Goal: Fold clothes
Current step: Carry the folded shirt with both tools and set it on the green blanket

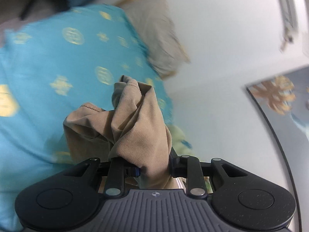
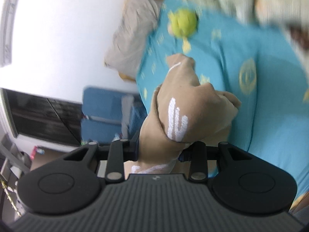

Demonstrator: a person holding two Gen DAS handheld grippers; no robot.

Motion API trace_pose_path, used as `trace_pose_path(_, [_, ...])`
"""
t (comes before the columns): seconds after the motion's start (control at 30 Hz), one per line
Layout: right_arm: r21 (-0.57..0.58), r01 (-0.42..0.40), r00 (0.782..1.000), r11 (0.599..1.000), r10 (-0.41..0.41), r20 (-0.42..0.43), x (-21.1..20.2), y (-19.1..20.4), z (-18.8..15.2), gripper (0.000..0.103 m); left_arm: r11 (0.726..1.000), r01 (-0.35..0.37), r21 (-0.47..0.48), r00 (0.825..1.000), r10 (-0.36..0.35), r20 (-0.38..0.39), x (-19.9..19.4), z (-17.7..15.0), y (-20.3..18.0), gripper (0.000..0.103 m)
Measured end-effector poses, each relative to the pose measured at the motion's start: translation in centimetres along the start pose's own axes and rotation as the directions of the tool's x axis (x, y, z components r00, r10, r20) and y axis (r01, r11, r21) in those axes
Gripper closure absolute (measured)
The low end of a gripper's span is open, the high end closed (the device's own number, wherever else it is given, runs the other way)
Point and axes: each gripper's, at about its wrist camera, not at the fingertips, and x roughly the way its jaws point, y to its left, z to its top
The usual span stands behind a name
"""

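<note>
Blur smears most of both views, so only the nearest things read sharply. In the left wrist view the left gripper (image 1: 154,169) has its jaws drawn in on a bunched fold of tan garment (image 1: 135,123), which rises in a crumpled peak from between the fingers; a line of dark stitching shows along one hem. The fingertips themselves are buried in the cloth and cannot be seen. Behind lies a turquoise bedsheet (image 1: 58,58) with pale gold motifs, and past it a grey-beige pillow (image 1: 154,38), both streaked. A framed picture (image 1: 278,96) with an orange flower is cut off at the right edge, against a white wall (image 1: 222,38).

In the right wrist view the right gripper (image 2: 159,152) is likewise closed onto the tan garment (image 2: 185,100), here showing white stripes (image 2: 176,121) printed on it. The wad fills the gap between the jaws and hides the tips. More white print shows below, half hidden by the gripper body. The bedsheet (image 2: 260,116) lies behind; a yellow-green shape (image 2: 183,22) on it is too blurred to name. The pillow (image 2: 133,34) sits at the sheet's far edge. A blue object (image 2: 100,114) and a dark panel (image 2: 38,114) at lower left are hard to identify.
</note>
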Motion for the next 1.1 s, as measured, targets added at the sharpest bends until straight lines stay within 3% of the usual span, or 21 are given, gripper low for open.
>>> trace_pose_path(0.17, [-0.065,0.011,0.985,0.998,0.000,0.170,-6.2,2.7,9.4,0.065,0.994,0.085,0.067,0.992,-0.078,-0.098,7.5,-2.0,-9.1,0.075])
trace_pose_path(0.27, [-0.134,0.051,0.960,0.990,-0.011,0.279,-10.1,4.8,16.0,0.065,0.979,0.178,0.097,0.972,-0.159,-0.171,14.4,-3.8,-15.4,0.075])
trace_pose_path(0.4, [-0.235,0.129,0.903,0.963,-0.016,0.430,-14.9,7.6,23.4,0.065,0.915,0.348,0.202,0.929,-0.308,-0.204,22.6,-7.9,-22.6,0.075])
trace_pose_path(0.5, [-0.293,0.216,0.840,0.931,-0.024,0.543,-17.5,8.8,27.0,0.065,0.900,0.404,0.166,0.897,-0.354,-0.264,27.6,-10.7,-24.8,0.075])
trace_pose_path(0.6, [-0.293,0.296,0.787,0.909,-0.059,0.614,-18.5,7.4,27.9,0.065,0.902,0.381,0.202,0.899,-0.310,-0.309,28.5,-12.7,-22.7,0.074])
trace_pose_path(0.67, [-0.260,0.339,0.773,0.904,-0.110,0.625,-18.5,5.2,27.7,0.065,0.903,0.366,0.227,0.899,-0.279,-0.338,29.2,-14.1,-21.2,0.074])
trace_pose_path(0.8, [-0.142,0.379,0.775,0.914,-0.230,0.589,-17.8,-1.0,25.5,0.065,0.900,0.337,0.277,0.895,-0.215,-0.392,30.4,-16.8,-18.4,0.073])
trace_pose_path(0.9, [-0.052,0.352,0.779,0.934,-0.262,0.569,-17.7,-5.3,22.8,0.065,0.895,0.317,0.315,0.888,-0.164,-0.429,31.4,-18.8,-16.2,0.069])
trace_pose_path(1.03, [-0.023,0.348,0.772,0.937,-0.272,0.575,-17.0,-8.0,20.9,0.062,0.883,0.293,0.366,0.877,-0.096,-0.470,32.6,-21.3,-13.6,0.056])
trace_pose_path(1.1, [-0.009,0.351,0.778,0.936,-0.286,0.560,-17.1,-7.7,21.0,0.060,0.875,0.276,0.397,0.885,-0.071,-0.460,32.5,-21.3,-14.2,0.052])
